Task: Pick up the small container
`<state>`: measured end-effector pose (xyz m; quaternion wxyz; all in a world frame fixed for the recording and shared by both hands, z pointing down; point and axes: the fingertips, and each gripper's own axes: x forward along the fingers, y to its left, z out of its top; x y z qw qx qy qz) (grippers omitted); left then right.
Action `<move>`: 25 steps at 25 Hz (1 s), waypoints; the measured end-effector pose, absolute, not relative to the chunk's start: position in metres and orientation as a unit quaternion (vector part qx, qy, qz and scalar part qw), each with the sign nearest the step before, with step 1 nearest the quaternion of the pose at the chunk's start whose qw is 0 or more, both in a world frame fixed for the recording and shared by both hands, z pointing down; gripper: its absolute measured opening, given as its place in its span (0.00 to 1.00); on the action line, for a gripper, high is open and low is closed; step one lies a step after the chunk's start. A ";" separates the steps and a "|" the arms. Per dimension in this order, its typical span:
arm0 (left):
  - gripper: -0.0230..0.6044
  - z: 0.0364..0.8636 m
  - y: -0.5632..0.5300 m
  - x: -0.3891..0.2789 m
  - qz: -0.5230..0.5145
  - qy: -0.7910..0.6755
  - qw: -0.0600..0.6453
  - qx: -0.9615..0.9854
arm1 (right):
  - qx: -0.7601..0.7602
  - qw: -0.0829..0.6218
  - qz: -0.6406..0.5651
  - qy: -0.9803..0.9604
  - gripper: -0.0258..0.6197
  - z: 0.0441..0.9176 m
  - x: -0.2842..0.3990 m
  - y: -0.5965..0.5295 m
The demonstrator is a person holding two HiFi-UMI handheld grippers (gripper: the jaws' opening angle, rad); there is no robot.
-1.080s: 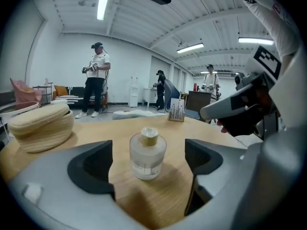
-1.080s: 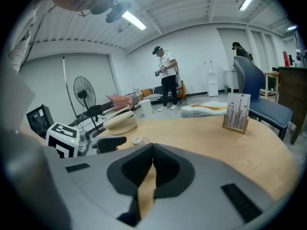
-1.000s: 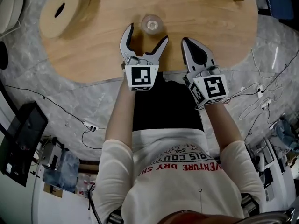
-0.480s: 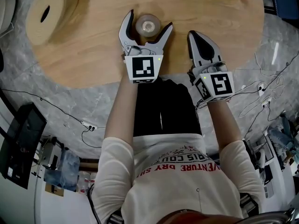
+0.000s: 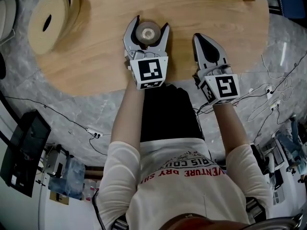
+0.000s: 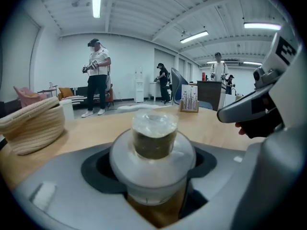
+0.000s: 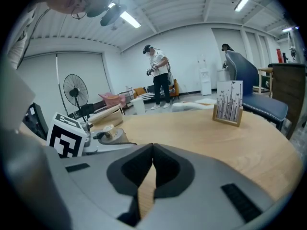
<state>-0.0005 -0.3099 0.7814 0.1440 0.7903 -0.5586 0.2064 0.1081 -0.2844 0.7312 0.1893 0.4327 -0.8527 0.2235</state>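
The small container, a clear round tub with a dark filling and a clear lid, stands on the wooden table. My left gripper has just been closing on it, and its jaws now hug the tub from both sides. In the left gripper view the small container fills the gap between the dark pads of the left gripper, pressed at its wide base. My right gripper rests to the right over the table, shut and empty. In the right gripper view the pads of the right gripper meet.
A woven rope basket lies at the table's far left. A small card stand sits at the far right edge of the table. Cables trail over the marble floor, and a dark monitor stands lower left. People stand in the background.
Both grippers moved forward over the table. The left gripper's wide-open jaws slid around the small container and closed in on its sides. The right gripper stayed shut.
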 end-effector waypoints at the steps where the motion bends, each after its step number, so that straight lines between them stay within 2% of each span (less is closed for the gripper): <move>1: 0.58 0.783 -0.308 0.000 0.207 -0.556 0.145 0.792 | 0.434 0.191 0.224 -0.852 0.05 0.731 0.109 -0.285; 10: 0.58 0.760 -0.286 0.001 0.217 -0.527 0.177 0.803 | 0.431 0.195 0.224 -0.852 0.05 0.692 0.103 -0.286; 25: 0.58 0.532 -0.279 -0.046 0.184 -0.538 0.162 0.806 | 0.407 0.175 0.189 -0.876 0.05 0.497 0.057 -0.280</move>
